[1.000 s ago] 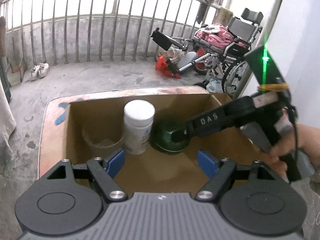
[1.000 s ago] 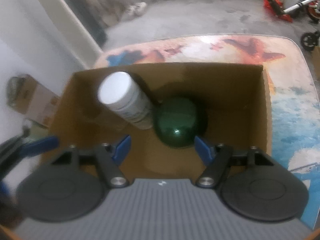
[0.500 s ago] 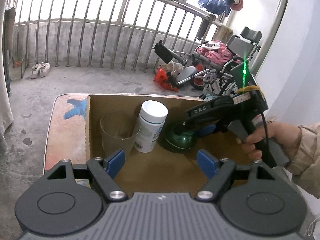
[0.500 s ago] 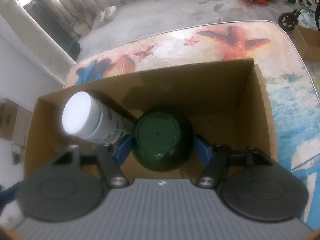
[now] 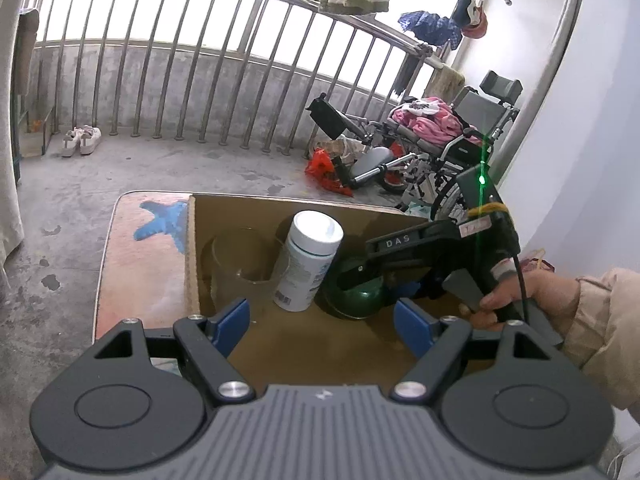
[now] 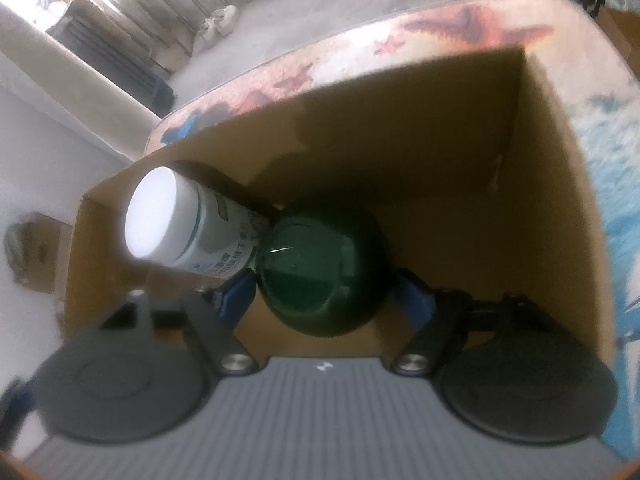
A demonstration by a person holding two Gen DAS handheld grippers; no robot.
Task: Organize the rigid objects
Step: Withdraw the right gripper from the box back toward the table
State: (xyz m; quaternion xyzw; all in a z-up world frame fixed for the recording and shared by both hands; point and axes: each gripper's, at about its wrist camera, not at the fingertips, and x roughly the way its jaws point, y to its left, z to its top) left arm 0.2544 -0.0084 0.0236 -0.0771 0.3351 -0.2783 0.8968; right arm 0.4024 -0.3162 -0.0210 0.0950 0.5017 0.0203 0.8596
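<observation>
Cardboard box (image 5: 192,256) sits on the surface (image 5: 136,264), open top. Inside the box, seen from the left wrist view, left to right: glass (image 5: 240,260), bottle (image 5: 308,260), upturned bowl (image 5: 356,296). Bottle upright, just beside the glass and close against the bowl. Right gripper (image 6: 324,296) reaches down into the box; bowl lies between its fingers (image 6: 236,292). Left gripper (image 5: 320,320) at the box's near edge, nothing between its fingers. Wheelchair (image 5: 452,140) on the floor behind the box, by the railing (image 5: 200,72).
</observation>
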